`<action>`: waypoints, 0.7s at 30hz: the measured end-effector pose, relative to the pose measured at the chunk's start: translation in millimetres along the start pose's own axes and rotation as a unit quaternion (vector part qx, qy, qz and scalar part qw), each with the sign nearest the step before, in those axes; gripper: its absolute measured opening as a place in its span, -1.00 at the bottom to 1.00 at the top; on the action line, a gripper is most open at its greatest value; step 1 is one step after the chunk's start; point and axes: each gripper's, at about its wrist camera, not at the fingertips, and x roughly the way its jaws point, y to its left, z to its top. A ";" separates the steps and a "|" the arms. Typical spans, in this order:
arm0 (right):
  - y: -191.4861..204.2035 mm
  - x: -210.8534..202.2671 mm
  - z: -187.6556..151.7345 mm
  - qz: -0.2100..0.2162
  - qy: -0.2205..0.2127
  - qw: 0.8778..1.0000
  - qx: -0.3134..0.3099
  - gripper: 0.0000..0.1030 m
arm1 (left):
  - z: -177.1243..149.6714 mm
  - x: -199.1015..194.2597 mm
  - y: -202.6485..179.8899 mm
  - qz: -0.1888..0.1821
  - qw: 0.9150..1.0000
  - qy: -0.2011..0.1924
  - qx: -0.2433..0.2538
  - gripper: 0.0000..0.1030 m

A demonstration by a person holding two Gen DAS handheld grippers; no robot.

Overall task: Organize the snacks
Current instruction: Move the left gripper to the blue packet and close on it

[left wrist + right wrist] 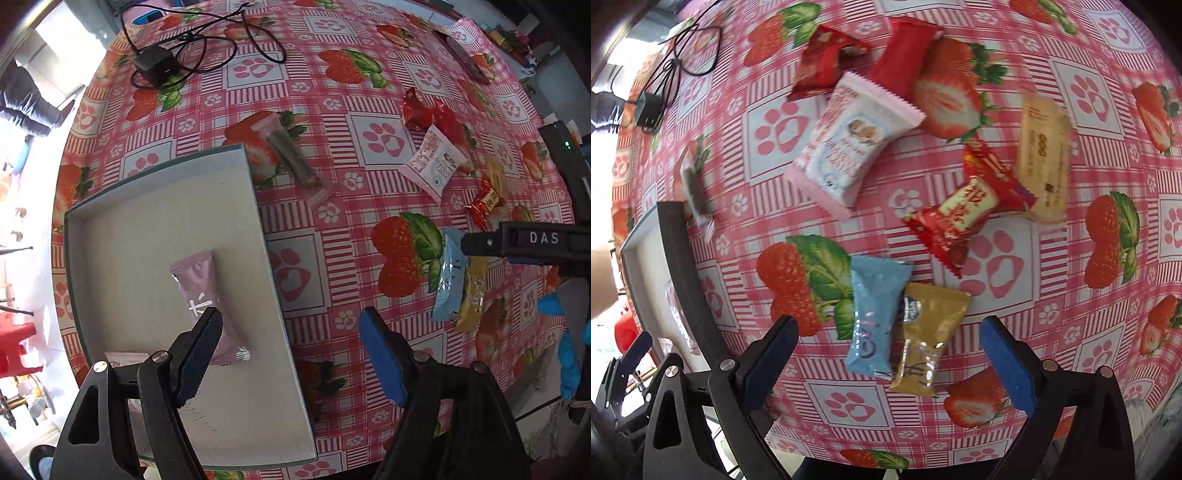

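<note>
Snacks lie scattered on a table [325,110] covered in a strawberry-print cloth. Left wrist view: the left gripper [291,332] points down with its jaws well apart and nothing between them, straddling the right wall of a shallow grey tray [258,206]. A mauve snack packet [207,306] already lies inside the tray, partly under one finger. A clear-wrapped dark bar [291,158] rests just beside the tray's far corner. If this gripper drops, a finger could strike the tray wall and shove the tray across the cloth.

Right wrist view: the right gripper [890,354] is wide open and empty, hanging above a light blue packet [873,317] and a mustard-yellow packet [925,339] that touch and slightly overlap. Closing here would likely pinch both together, or let the slick foil slide out sideways. Beyond them lie a red candy packet [964,214], a pale yellow wafer packet [1043,158] and a pink-and-white packet [849,144]. Motion blur makes the gripper's alignment hard to judge.
</note>
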 end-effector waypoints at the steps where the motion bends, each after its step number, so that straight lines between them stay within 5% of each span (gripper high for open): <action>1: -12.1 -2.7 4.2 0.001 -0.001 1.000 0.009 0.93 | 1.7 4.1 -8.7 -0.001 1.000 0.004 0.010 0.54; 13: -109.0 -8.5 62.6 0.032 -0.014 0.992 0.124 0.93 | 16.0 43.2 -89.8 -0.018 0.997 0.044 0.062 0.54; 21: -147.7 4.1 100.2 0.028 -0.007 0.991 0.129 0.93 | 27.6 67.6 -121.7 -0.018 0.996 0.058 0.073 0.54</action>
